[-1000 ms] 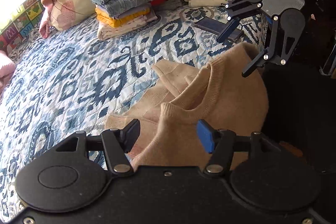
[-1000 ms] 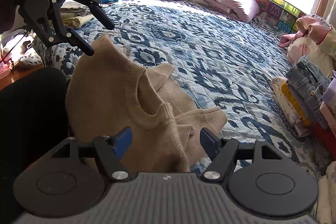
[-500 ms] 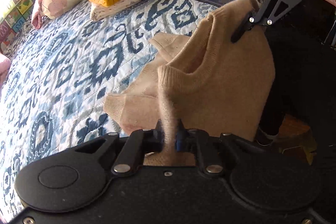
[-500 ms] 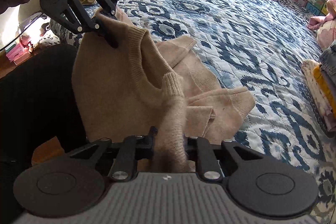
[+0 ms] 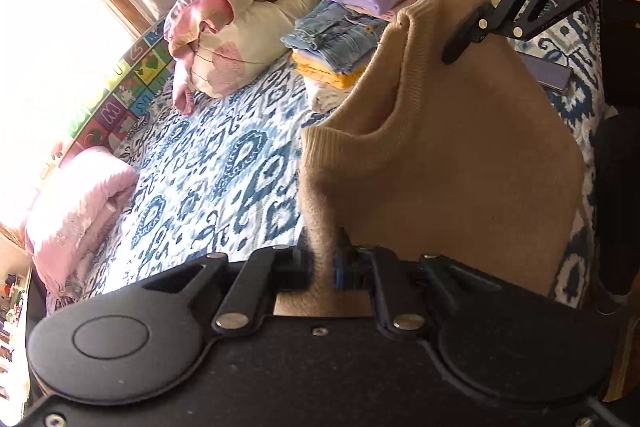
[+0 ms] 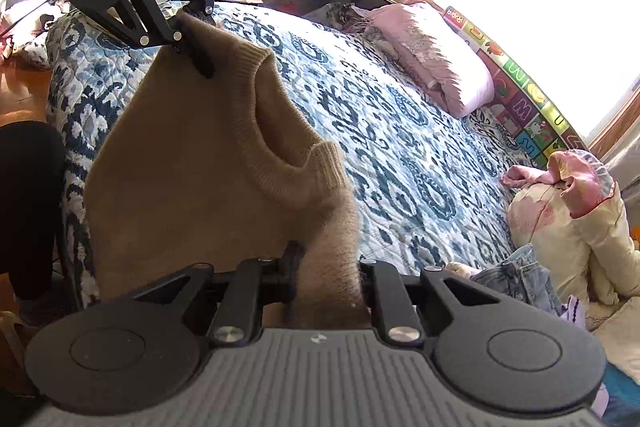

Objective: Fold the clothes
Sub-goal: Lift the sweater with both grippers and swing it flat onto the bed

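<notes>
Left tool [image 5: 322, 265]: pressed together on a bunched shoulder of the tan sweater [image 5: 460, 155], knit pinched between its pads.
Right tool [image 6: 328, 279]: clamped on the sweater's other shoulder, a thick wad of knit filling the gap between its fingers; in the left wrist view it shows at upper right [image 5: 464, 39], gripping the far shoulder.
Sweater: hangs between the two tools, off the bed, ribbed neckline sagging open between the grips, body draping down on the near side of the bed edge.
Bed [image 5: 208, 179]: covered by a blue and white patterned quilt.
Folded clothes [image 5: 340, 43]: stacks of denim, yellow and lilac garments on the far side of the quilt, well apart from the sweater.
Pillows: a pink pillow [image 6: 436, 55] and a cream bundle [image 5: 248, 39] lie near the window side.
Phone [image 5: 548, 73]: dark flat slab on the quilt, partly behind the sweater.
</notes>
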